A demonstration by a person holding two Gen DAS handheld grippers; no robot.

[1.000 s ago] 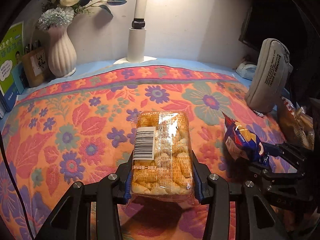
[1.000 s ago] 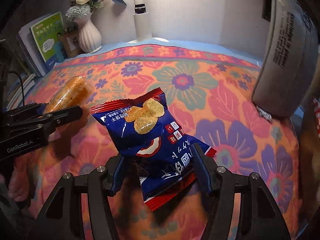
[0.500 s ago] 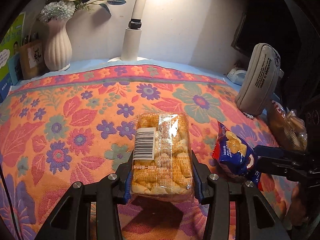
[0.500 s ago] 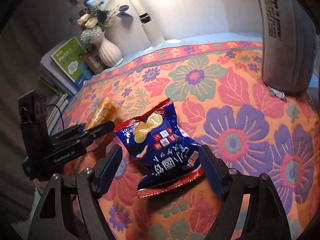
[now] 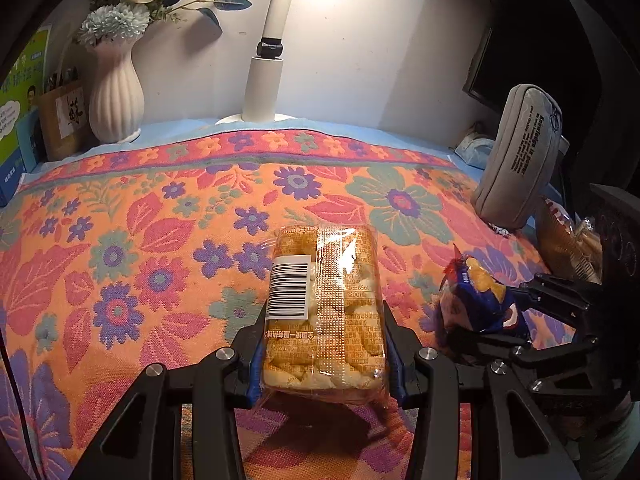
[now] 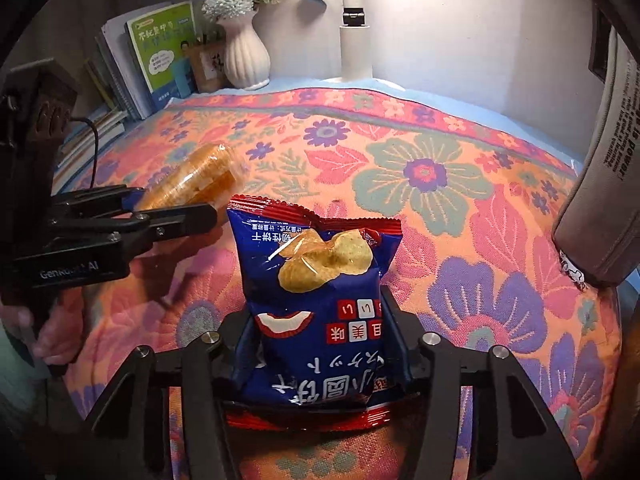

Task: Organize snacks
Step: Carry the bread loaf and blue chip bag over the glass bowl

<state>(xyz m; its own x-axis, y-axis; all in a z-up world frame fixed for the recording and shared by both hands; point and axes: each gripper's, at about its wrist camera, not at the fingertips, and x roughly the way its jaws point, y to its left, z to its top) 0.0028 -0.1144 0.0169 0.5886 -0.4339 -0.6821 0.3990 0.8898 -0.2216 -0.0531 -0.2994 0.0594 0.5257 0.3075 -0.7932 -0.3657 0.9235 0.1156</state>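
Orange crackers in a clear plastic pack with a white barcode label point(image 5: 324, 312) sit clamped between the left gripper point(image 5: 325, 354) pads, above the flowered orange cloth point(image 5: 132, 248). Just right of that pack, the right gripper point(image 6: 320, 344) has just closed its jaws onto a blue foil chip bag with red edges point(image 6: 316, 300), pinching its lower half.
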